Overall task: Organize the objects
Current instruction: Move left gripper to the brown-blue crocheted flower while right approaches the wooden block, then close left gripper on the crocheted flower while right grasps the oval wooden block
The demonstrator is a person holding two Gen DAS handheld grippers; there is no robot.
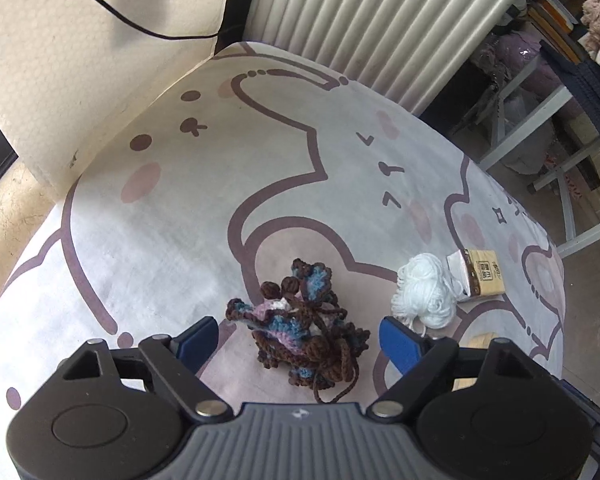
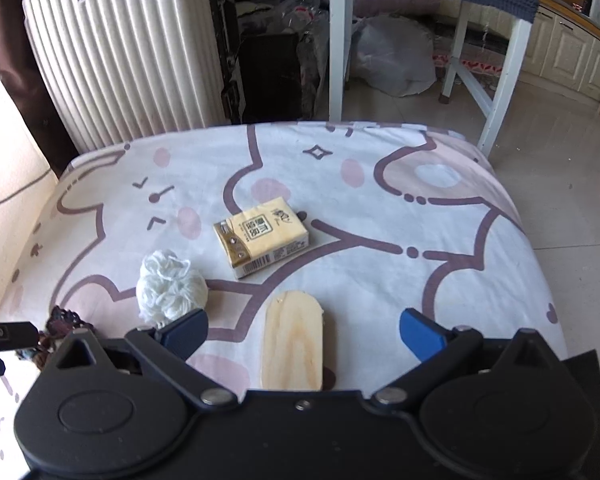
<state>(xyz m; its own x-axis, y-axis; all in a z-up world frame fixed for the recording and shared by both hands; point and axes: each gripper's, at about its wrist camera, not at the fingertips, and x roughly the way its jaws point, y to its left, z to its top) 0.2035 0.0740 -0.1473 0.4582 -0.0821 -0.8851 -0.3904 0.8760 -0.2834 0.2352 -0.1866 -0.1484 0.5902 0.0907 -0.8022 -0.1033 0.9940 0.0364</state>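
Working over the cartoon-print cloth [image 2: 380,280], we see L gripper [image 1: 300,340] w/ fingers wide, straddling the knitted bundle [image 1: 304,328], not touching. R gripper [image 2: 304,334] fingers wide around the wooden block [image 2: 292,344]; no contact. Yarn ball [image 2: 170,290] & tissue pack [image 2: 262,236] lie nearby.

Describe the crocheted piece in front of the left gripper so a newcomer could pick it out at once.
On the cartoon-print cloth that covers the table, look between the open left gripper's blue fingers. The crocheted piece lies there, left of the white yarn ball. It alone is a dark brown, blue and pink tangle.
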